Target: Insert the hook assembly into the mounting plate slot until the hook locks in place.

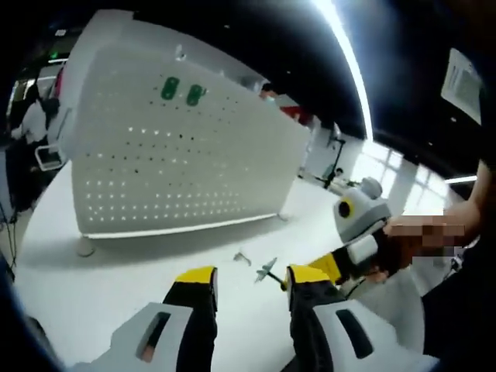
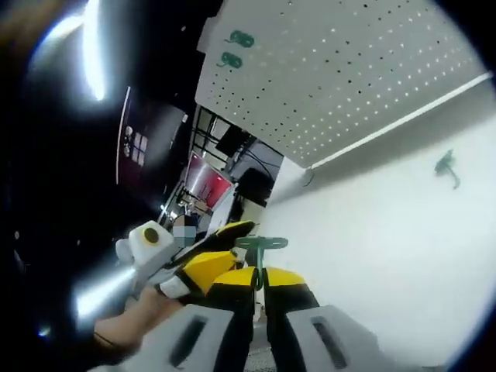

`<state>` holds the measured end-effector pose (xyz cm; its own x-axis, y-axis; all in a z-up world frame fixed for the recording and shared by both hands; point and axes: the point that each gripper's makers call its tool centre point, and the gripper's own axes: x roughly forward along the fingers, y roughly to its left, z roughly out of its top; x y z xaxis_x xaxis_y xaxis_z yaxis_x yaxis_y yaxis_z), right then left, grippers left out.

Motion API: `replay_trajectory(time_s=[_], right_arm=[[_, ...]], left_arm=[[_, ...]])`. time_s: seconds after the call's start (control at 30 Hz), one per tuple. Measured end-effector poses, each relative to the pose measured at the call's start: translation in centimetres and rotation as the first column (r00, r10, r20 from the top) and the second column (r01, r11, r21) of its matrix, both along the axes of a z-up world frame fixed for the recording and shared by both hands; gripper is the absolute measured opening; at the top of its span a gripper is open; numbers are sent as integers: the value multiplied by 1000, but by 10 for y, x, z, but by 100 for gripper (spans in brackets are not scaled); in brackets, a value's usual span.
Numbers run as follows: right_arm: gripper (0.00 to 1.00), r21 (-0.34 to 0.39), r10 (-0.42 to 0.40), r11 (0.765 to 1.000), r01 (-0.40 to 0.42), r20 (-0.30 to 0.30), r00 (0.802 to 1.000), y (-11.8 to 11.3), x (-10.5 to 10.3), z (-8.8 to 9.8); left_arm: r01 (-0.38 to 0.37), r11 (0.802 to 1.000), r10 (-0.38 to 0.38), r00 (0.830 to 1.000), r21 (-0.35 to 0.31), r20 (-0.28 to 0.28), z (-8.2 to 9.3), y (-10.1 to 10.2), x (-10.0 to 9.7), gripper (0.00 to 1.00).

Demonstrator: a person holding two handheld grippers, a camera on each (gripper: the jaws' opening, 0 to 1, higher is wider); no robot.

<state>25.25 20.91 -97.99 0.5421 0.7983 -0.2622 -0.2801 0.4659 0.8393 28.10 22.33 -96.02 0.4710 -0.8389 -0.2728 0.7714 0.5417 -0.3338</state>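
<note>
A white pegboard mounting plate (image 1: 178, 163) stands upright on the white table (image 1: 101, 279), with two green hooks (image 1: 181, 91) near its top. My left gripper (image 1: 252, 277) is open above the table in front of it. My right gripper (image 2: 260, 273) is shut on a green hook assembly (image 2: 260, 246), whose T-shaped end sticks up past the yellow tips. In the left gripper view that hook (image 1: 266, 270) shows between my left jaws, with the right gripper (image 1: 335, 265) coming in from the right. Another loose hook (image 2: 448, 167) (image 1: 242, 256) lies on the table. The pegboard (image 2: 341, 70) fills the top of the right gripper view.
A person's hand (image 1: 422, 236) holds the right gripper. The left gripper (image 2: 203, 257) sits close beside the right one. A round foot (image 1: 85, 248) supports the board's left corner. Office furniture and bright ceiling lights lie beyond the table.
</note>
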Motion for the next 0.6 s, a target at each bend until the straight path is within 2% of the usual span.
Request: replay_trajectory(time_s=[0.1,0.17,0.23,0.27,0.6], right_arm=[[0,18,17,1000,-17,-3,1000,3,-4,3],[0,20,19,1000,-19,-4,1000,3,-4,3],[0,34,9,999,-9,-19,1000,3,-4,2],[0,39,8,999,-7,-21,1000,3,-4,1],[0,85,2,996,4,-64,998,1,-7,-2]], left_arm=[[37,999,-37,999,2,1,0,-4,-3,26],[71,997,-70,997,14,-19,-3,-6,-6,16],[104,994,-104,995,28,-9,-4,-7,-10,7],[105,994,-105,994,18,-12,-3,-9,-10,7],[175,980,-177,984,94,15,-5,-12,-17,3]])
